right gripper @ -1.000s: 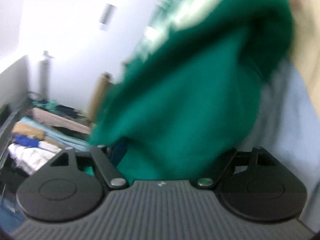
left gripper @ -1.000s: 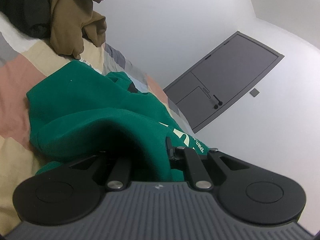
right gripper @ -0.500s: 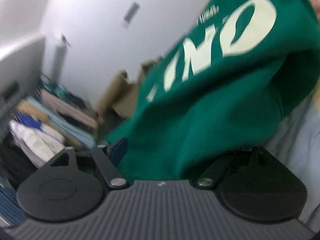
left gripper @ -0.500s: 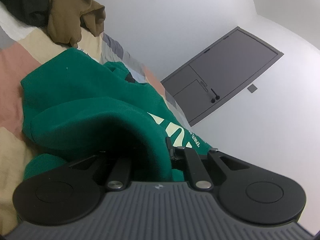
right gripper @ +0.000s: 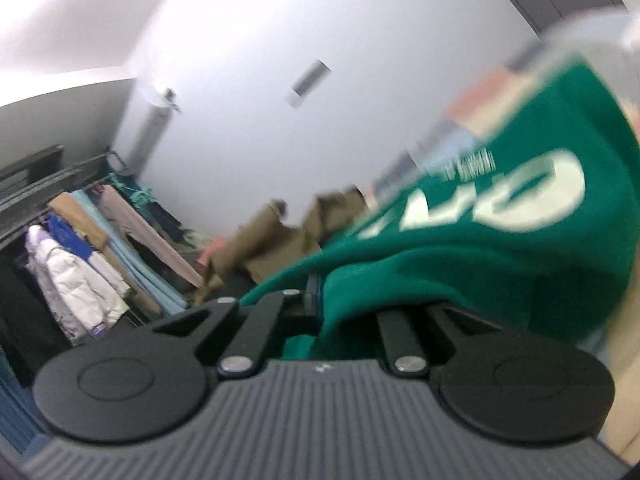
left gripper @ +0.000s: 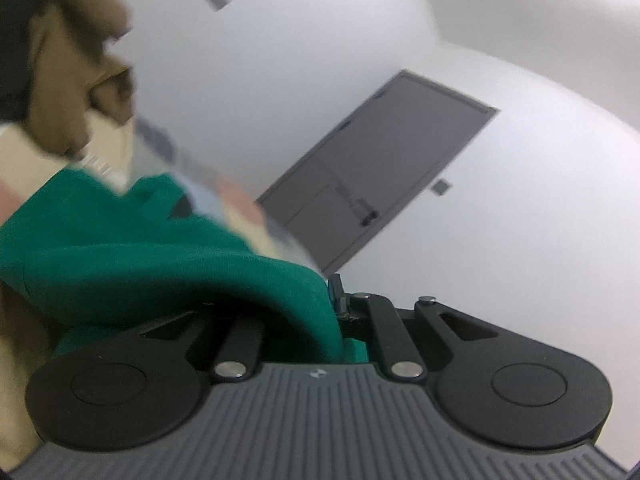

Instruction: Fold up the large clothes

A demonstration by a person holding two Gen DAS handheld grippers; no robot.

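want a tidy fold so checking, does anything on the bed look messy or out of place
Yes. A brown garment lies crumpled in a heap on the patchwork bedspread, beyond the green sweatshirt. The sweatshirt itself is bunched, not flat, pinched in both the left tongs and the right tongs. Blur hides finer detail.

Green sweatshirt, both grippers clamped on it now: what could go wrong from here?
1. The right gripper has just closed on a bunched fold of the green sweatshirt; it may hold several layers, so the fold could come out crooked.
2. The left gripper pinches near an edge; the cloth could slip.
3. The brown garment lies close by and could get dragged.
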